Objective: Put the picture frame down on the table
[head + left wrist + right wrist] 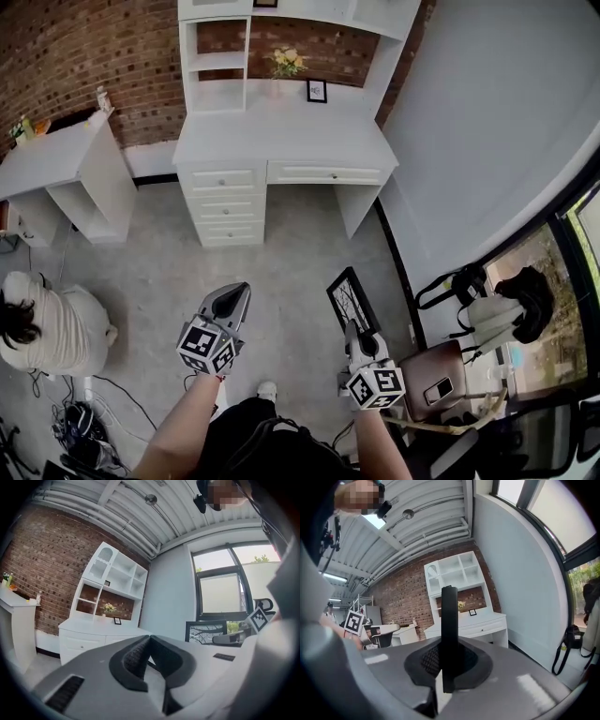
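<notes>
Black picture frame (352, 300), branch print, clamped in right gripper (355, 336).

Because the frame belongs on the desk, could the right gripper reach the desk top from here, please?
Probably not yet: the right gripper, shut on the frame, is well short of the desk, with only floor between; stepping closer should do.

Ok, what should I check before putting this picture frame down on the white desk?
1. Right tool shut on the picture frame: ok.
2. Left tool shut, nothing in it: ok.
3. Bare room on the white desk top: ok.
4. Flowers and small frame stand at the desk's back: ok.
5. Desk near enough to set down: not ok, it stands across the floor.
</notes>
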`<action>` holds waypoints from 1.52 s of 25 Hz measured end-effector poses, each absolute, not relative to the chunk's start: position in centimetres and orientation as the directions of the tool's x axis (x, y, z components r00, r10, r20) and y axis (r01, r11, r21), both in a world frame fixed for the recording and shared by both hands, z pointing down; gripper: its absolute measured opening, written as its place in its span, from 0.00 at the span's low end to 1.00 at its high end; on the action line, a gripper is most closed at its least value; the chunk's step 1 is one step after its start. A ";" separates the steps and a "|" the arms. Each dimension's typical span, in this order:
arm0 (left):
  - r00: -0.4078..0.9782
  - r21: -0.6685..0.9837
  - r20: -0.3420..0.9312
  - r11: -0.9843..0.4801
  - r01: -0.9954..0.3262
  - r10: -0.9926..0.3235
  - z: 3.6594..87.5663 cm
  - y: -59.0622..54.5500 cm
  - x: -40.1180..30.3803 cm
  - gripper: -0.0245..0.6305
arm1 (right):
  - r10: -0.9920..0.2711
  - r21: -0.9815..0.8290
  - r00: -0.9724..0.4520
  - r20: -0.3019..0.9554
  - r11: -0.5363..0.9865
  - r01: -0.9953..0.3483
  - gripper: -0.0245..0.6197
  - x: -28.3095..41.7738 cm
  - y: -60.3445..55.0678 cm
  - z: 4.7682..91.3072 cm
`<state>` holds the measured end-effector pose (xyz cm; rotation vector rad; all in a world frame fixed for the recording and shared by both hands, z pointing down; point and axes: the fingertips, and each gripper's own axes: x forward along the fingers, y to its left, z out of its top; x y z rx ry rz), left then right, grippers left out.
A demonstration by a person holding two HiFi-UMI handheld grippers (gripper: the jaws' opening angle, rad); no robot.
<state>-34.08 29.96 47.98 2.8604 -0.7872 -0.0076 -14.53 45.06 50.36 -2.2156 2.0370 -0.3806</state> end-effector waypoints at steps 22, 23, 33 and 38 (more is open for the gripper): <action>0.850 0.175 0.062 -0.833 -0.525 -0.523 50.0 18.1 -27.2 0.03 | -0.992 -0.268 0.071 0.106 -0.097 -0.958 0.06 -6.4 32.2 51.6; 0.848 0.175 0.063 -0.831 -0.528 -0.526 50.0 17.5 -26.6 0.03 | -0.992 -0.269 0.068 0.104 -0.094 -0.959 0.06 -5.7 31.5 51.5; 0.837 0.189 0.058 -0.817 -0.545 -0.545 48.8 10.9 -18.3 0.03 | -0.996 -0.295 0.036 0.087 -0.060 -0.954 0.06 2.5 24.6 51.1; 0.835 0.196 0.052 -0.814 -0.546 -0.547 48.3 8.4 -15.0 0.03 | -0.996 -0.297 -0.006 0.088 -0.021 -0.955 0.06 5.5 21.5 51.5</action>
